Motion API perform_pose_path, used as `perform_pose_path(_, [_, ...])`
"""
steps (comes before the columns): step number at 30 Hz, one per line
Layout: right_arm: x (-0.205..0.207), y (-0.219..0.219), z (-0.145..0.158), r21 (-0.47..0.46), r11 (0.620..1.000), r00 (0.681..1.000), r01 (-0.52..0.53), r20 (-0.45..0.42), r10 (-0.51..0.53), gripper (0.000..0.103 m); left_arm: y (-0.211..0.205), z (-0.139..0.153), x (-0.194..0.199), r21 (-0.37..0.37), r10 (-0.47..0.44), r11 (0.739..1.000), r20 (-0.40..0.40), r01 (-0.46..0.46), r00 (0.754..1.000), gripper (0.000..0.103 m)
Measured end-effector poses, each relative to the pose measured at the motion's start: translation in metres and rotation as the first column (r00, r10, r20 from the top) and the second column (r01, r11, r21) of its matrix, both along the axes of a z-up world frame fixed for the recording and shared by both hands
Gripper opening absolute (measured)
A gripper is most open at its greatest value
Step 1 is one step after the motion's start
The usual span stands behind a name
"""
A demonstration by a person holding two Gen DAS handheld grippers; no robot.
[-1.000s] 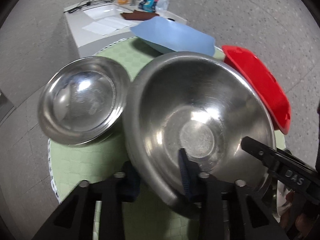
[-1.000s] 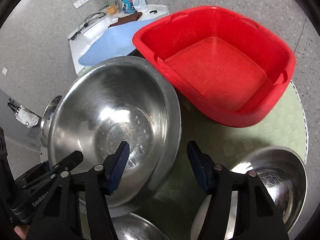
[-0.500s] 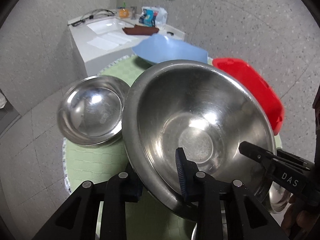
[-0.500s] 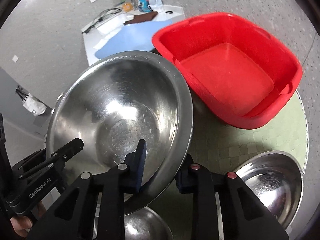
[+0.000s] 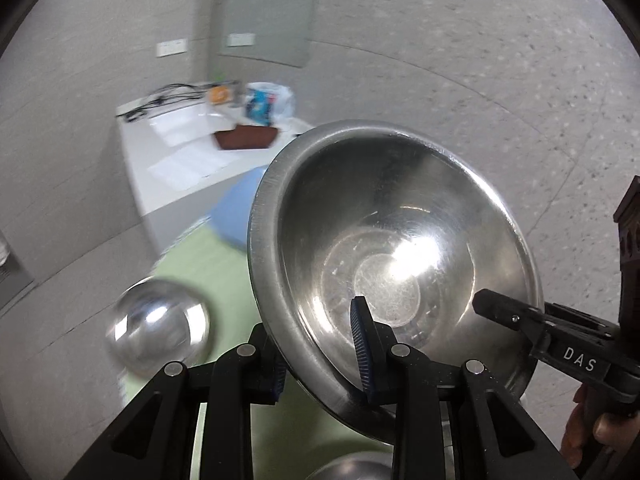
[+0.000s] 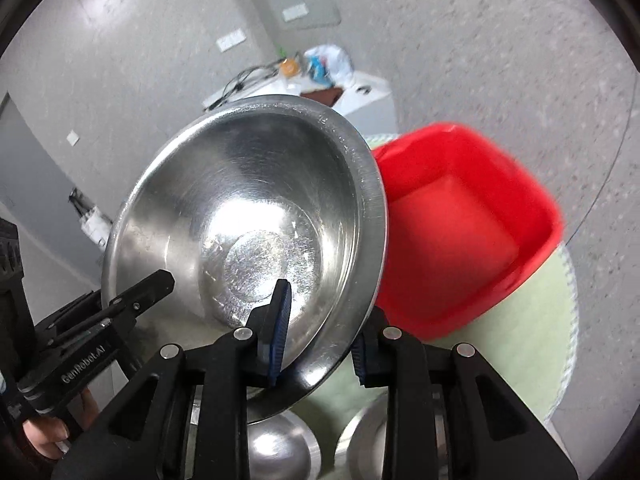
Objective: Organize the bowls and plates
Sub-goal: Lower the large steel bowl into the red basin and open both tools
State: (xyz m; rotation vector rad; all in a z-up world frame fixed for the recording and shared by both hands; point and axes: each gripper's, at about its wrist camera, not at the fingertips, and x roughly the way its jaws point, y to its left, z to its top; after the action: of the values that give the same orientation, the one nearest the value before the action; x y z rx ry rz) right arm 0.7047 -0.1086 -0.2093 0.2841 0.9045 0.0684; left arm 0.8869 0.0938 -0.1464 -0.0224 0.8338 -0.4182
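Small steel bowl [image 5: 158, 326] sits blurred at 8 o'clock on the green mat [image 5: 208, 264]. Your left gripper [image 5: 320, 354] clamps the near rim of the large steel bowl [image 5: 394, 264] — one pad inside, one outside — held tilted above the mat. Your right gripper [image 6: 320, 332] pinches the same rim on its own side. Red basin [image 6: 464, 232] at 3 o'clock in the right wrist view, partly behind the bowl.
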Motion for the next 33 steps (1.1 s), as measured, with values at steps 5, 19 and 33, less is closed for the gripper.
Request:
perform_pose_path(5, [0.025,-0.064,-0.012,-0.001,0.997,0.996,0.083,-0.038,-0.083,0.027,-0.061,-0.016,0.028,0.011,-0.090,0.996,-0.031,0.091,0.995,0.025])
perform_pose_path(19, [0.062,-0.134,-0.081,0.023,0.985,0.962,0.168,-0.221,-0.159,0.028,-0.127,-0.097,0.050,0.137,-0.142,0.975,-0.209,0.173,0.967,0.030])
perform_pose_path(33, [0.065,-0.131,-0.064,-0.056,0.966,0.944,0.250,-0.206,-0.257,0.061,-0.111,-0.079,0.081,0.007,-0.228,0.971,-0.271,0.239,0.935,0.083])
